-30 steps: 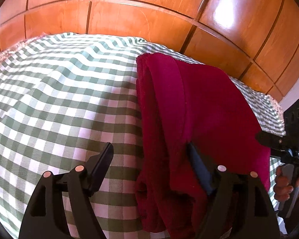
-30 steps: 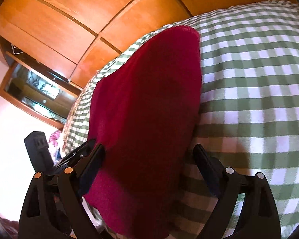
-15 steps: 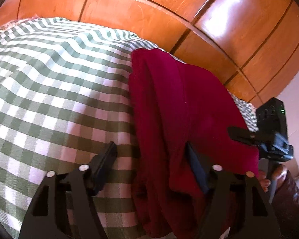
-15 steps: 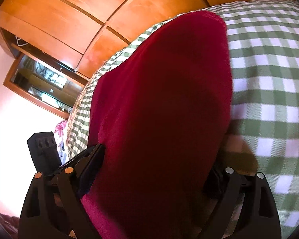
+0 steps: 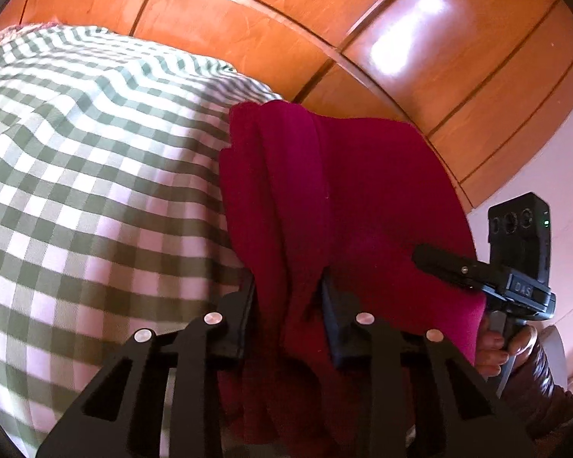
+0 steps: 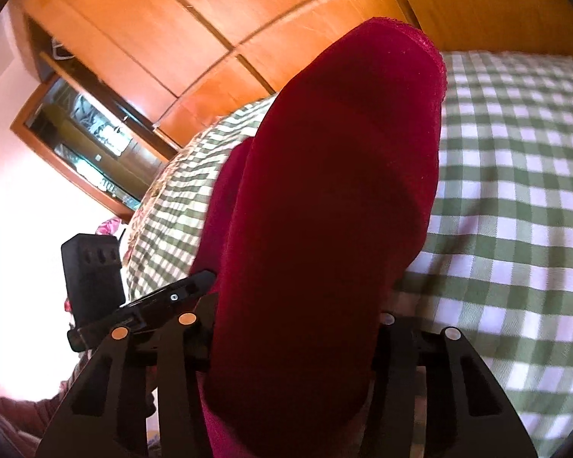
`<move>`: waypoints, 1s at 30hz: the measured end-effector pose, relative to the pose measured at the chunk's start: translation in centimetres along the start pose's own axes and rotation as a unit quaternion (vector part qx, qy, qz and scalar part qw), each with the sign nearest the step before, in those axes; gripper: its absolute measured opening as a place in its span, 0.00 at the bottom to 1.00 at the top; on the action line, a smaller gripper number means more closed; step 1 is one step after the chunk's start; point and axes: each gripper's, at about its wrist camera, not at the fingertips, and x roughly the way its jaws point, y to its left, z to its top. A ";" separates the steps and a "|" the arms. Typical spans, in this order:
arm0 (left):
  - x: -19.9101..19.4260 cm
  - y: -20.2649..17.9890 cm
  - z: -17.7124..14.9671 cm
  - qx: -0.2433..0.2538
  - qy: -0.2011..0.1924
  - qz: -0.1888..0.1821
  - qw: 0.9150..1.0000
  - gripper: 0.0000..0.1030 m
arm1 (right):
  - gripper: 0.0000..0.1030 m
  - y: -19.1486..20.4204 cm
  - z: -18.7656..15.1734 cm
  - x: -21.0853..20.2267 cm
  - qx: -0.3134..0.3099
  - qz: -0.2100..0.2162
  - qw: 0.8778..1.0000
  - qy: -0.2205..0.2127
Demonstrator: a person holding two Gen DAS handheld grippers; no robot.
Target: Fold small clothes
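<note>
A dark red garment (image 5: 347,198) lies folded lengthwise on the green-and-white checked cloth (image 5: 95,175). My left gripper (image 5: 286,305) is shut on the garment's near left edge, with bunched folds between its fingers. In the right wrist view the same red garment (image 6: 324,210) fills the middle and rises off the checked cloth (image 6: 515,191). My right gripper (image 6: 294,324) is shut on its near edge, and the fabric hides the fingertips. The right gripper also shows in the left wrist view (image 5: 489,278), at the garment's right corner.
Orange wooden panels (image 5: 324,19) stand behind the far edge of the cloth. A wooden-framed glass cabinet (image 6: 80,145) stands at the left of the right wrist view. The left gripper's body (image 6: 95,282) shows there too, close beside my right one.
Both grippers have closed on the garment's near edge. The near end has been lifted and now stands higher, and the two grippers have come closer together.
</note>
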 end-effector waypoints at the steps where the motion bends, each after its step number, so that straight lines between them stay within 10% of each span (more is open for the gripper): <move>1: -0.1 -0.6 -0.2 0.005 0.001 -0.005 1.000 0.27 | 0.45 0.3 -0.2 -0.8 -0.005 -0.002 1.000 -0.005; 21: 12.6 -22.7 2.7 0.193 0.075 -0.094 0.974 0.26 | 0.45 -9.5 -3.7 -21.2 0.064 -0.140 0.974 -0.166; 28: 20.9 -29.6 2.4 0.252 0.119 -0.063 0.958 0.26 | 0.47 -19.6 -5.5 -24.8 0.154 -0.181 0.954 -0.181; 30: 23.3 -30.0 1.5 0.271 0.147 -0.034 0.951 0.26 | 0.61 -22.6 -6.3 -24.0 0.187 -0.214 0.945 -0.162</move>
